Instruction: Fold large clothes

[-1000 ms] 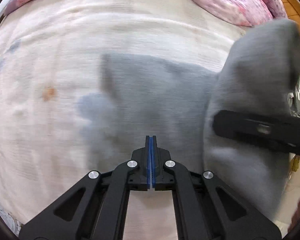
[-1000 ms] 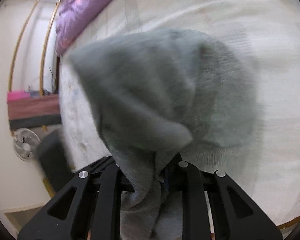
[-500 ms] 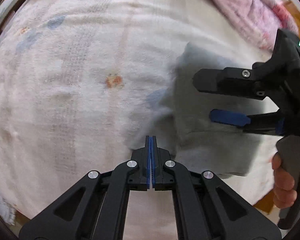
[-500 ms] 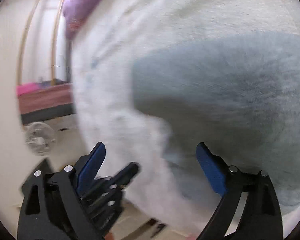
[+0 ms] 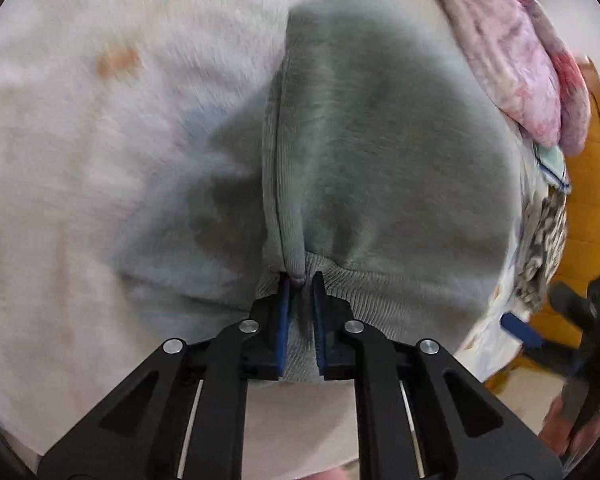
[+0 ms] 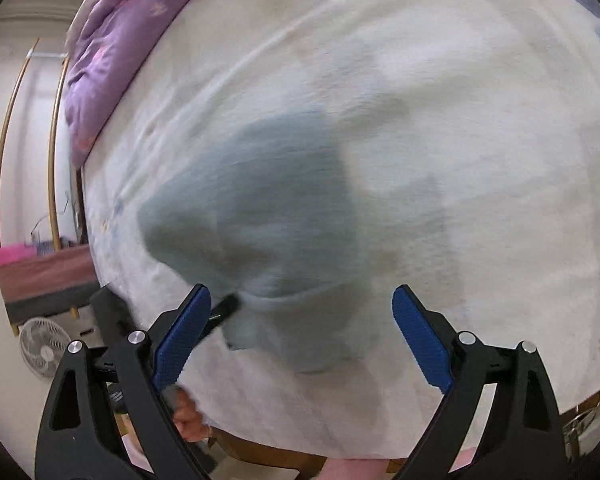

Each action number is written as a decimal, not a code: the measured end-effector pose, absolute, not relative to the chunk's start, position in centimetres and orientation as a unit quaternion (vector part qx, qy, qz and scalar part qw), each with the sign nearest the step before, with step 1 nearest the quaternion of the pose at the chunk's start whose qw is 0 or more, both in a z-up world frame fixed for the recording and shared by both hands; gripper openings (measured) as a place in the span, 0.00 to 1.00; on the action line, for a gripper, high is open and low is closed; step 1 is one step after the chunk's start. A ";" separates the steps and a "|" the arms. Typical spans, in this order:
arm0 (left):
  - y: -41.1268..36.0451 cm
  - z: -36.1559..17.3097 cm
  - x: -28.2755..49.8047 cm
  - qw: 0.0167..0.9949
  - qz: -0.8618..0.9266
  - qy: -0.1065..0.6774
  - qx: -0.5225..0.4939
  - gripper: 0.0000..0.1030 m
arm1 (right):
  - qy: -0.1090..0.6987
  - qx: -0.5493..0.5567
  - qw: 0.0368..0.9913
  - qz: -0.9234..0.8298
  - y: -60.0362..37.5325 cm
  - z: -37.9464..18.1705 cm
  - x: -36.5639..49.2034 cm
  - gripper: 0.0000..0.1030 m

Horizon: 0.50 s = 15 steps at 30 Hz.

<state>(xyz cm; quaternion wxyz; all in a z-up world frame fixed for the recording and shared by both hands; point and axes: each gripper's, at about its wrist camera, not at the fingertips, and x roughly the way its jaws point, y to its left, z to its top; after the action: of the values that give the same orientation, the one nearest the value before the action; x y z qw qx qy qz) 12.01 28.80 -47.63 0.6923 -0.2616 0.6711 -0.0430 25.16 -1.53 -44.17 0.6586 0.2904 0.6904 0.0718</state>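
Note:
A grey sweatshirt (image 5: 372, 152) lies folded on the pale bedspread (image 5: 80, 152). In the left wrist view my left gripper (image 5: 300, 280) has its blue pads closed on the ribbed hem (image 5: 380, 292) where two layers meet. In the right wrist view the sweatshirt (image 6: 268, 216) is blurred, lying just ahead of my right gripper (image 6: 302, 312), which is wide open and holds nothing. The right gripper also shows at the right edge of the left wrist view (image 5: 540, 320).
A pink-purple quilt (image 5: 520, 60) lies bunched at the head of the bed and shows in the right wrist view (image 6: 112, 56). A wooden bed frame (image 5: 588, 200) is at the right. A floor fan (image 6: 44, 348) and a low bench (image 6: 40, 280) stand beside the bed.
My right gripper let go of the sweatshirt, opened and pulled back toward the bed's edge. My left gripper moved onto the hem and closed on it.

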 end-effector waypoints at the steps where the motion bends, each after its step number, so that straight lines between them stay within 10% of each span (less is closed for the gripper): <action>1: 28.9 -46.1 11.6 0.708 -0.041 0.665 -0.233 0.09 | 0.689 0.291 0.660 0.069 -1.9 -43.8 24.8 0.86; 5: 29.6 -44.7 11.0 0.726 -0.027 0.666 -0.169 0.09 | 0.670 0.280 0.678 0.117 -1.0 -42.3 24.9 0.76; 7: 29.6 -46.8 11.7 0.715 -0.012 0.684 -0.144 0.09 | 0.655 0.226 0.707 0.143 0.6 -41.8 25.2 0.38; 10: 28.0 -50.7 13.5 0.715 0.002 0.697 -0.057 0.09 | 0.658 0.149 0.715 0.185 5.1 -43.6 26.5 0.07; 15: 27.0 -49.6 15.0 0.703 -0.011 0.711 -0.010 0.30 | 0.668 0.132 0.721 0.127 7.1 -49.2 29.2 0.01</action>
<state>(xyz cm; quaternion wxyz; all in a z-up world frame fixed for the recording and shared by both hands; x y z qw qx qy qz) 14.98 26.98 -49.63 0.7028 -0.0103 0.7112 -0.0113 29.20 7.06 -49.18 0.7212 0.1320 0.6680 0.1275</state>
